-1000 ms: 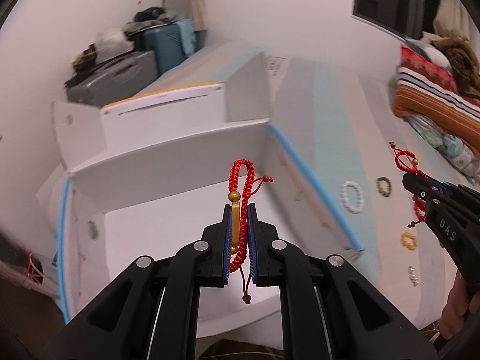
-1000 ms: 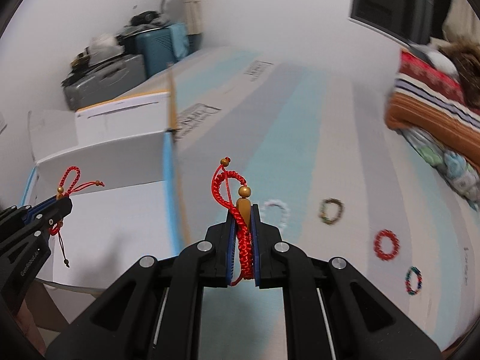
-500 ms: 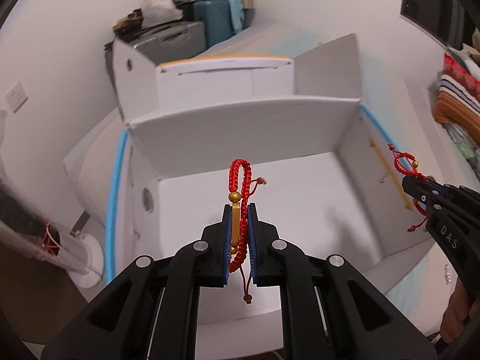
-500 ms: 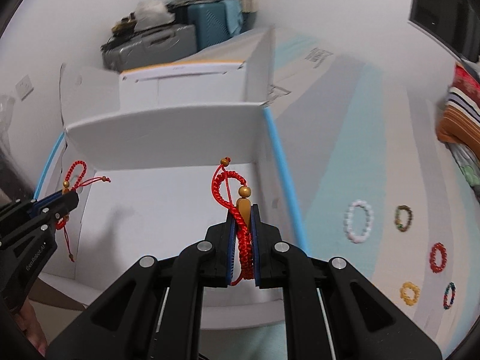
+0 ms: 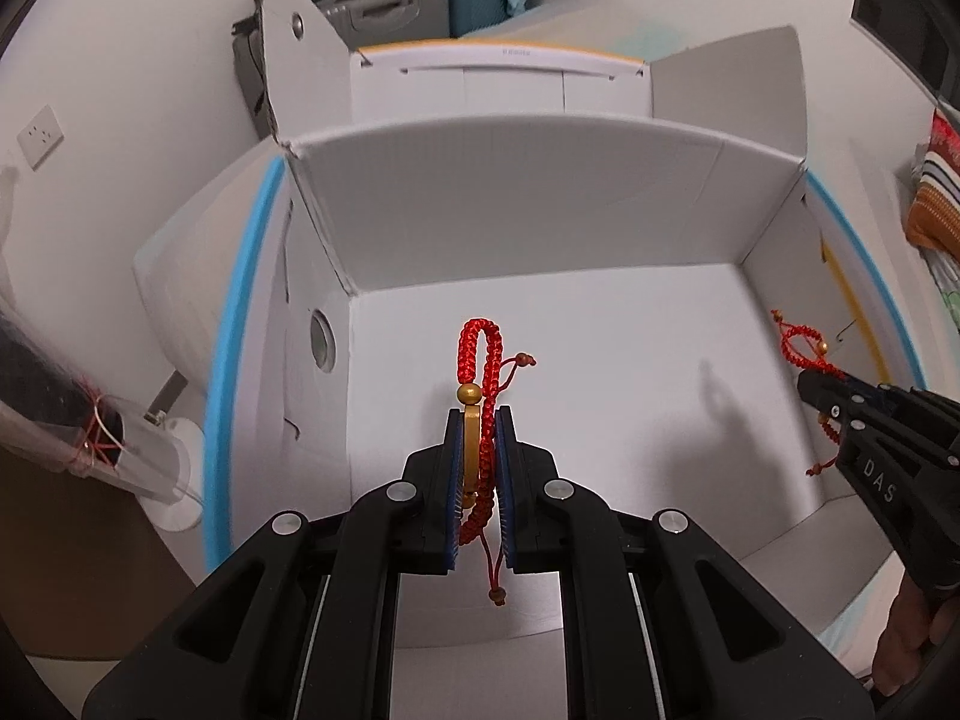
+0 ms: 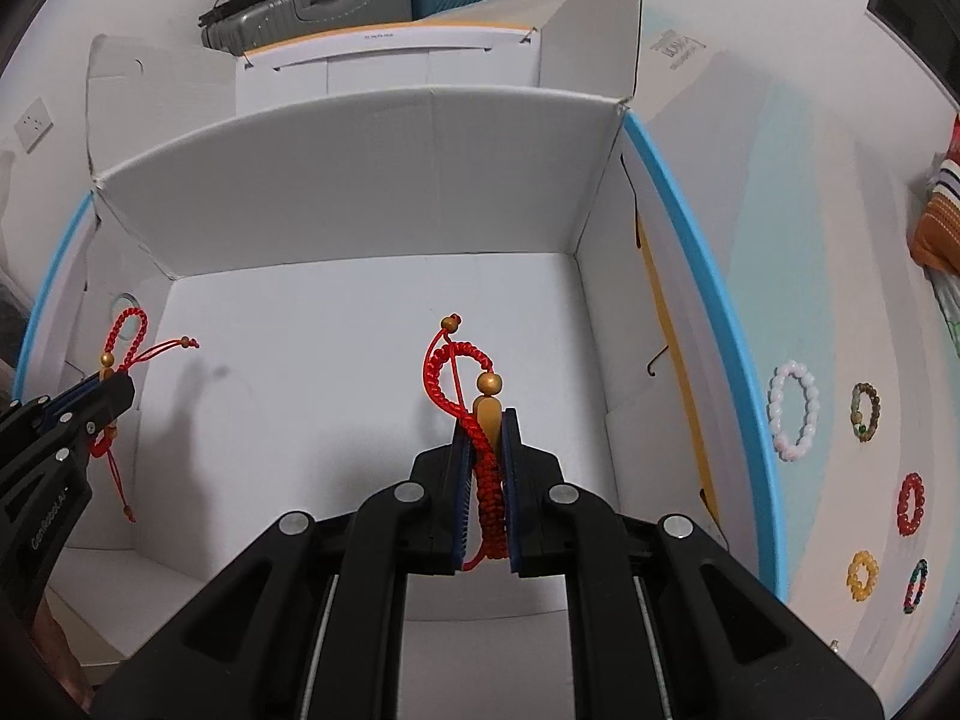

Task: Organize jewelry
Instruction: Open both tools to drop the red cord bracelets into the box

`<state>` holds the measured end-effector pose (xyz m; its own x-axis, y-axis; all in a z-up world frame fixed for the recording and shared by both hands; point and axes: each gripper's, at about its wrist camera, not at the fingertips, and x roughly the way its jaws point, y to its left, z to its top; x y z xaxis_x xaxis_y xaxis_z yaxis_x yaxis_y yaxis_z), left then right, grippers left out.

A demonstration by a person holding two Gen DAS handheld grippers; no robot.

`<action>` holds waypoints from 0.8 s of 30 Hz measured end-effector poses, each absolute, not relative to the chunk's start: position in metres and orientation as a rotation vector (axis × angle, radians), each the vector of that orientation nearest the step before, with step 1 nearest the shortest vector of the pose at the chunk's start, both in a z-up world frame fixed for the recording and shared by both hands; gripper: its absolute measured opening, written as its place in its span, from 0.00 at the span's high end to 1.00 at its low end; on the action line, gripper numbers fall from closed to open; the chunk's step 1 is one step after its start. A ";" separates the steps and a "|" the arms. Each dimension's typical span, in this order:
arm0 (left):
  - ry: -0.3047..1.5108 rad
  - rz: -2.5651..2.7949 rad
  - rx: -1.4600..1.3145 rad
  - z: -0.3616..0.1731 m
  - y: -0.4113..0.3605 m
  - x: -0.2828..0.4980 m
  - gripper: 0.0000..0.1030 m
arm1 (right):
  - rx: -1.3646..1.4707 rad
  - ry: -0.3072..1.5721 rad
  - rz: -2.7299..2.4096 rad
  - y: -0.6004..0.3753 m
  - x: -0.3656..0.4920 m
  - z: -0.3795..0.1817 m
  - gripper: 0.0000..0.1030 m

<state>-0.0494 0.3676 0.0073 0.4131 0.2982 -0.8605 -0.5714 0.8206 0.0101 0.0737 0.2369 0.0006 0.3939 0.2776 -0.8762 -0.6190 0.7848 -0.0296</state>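
Observation:
My left gripper [image 5: 479, 420] is shut on a red braided bracelet [image 5: 480, 354] with a gold bar and bead, its cord ends dangling. It hangs over the floor of an open white cardboard box [image 5: 540, 222]. My right gripper [image 6: 486, 420] is shut on a second red braided bracelet [image 6: 459, 372] with a gold bead, also above the box floor [image 6: 336, 330]. Each gripper shows in the other's view: the right one [image 5: 807, 375] at the box's right side, the left one [image 6: 117, 381] at its left side.
Several bead bracelets lie on the striped surface right of the box: white [image 6: 795, 411], dark green [image 6: 866, 412], red [image 6: 911, 503], yellow [image 6: 862, 576], multicolour [image 6: 915, 585]. Box flaps stand up behind. Suitcases [image 5: 384, 0] sit by the far wall; folded blankets [image 6: 939, 216] at right.
Both grippers have swung left and down from above the striped surface to over the inside of the white box. Each keeps its red bracelet clamped.

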 end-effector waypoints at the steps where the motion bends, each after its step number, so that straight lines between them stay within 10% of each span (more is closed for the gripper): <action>1: 1.013 0.556 -0.308 0.005 0.368 -0.049 0.91 | -0.383 1.025 0.588 0.239 0.075 -0.003 0.92; 13: 1.024 0.562 -0.317 0.003 0.370 -0.048 0.87 | -0.376 1.043 0.585 0.240 0.078 -0.007 0.89; 24: 0.964 0.585 -0.310 0.023 0.364 -0.058 0.36 | -0.347 0.981 0.621 0.233 0.070 0.010 0.43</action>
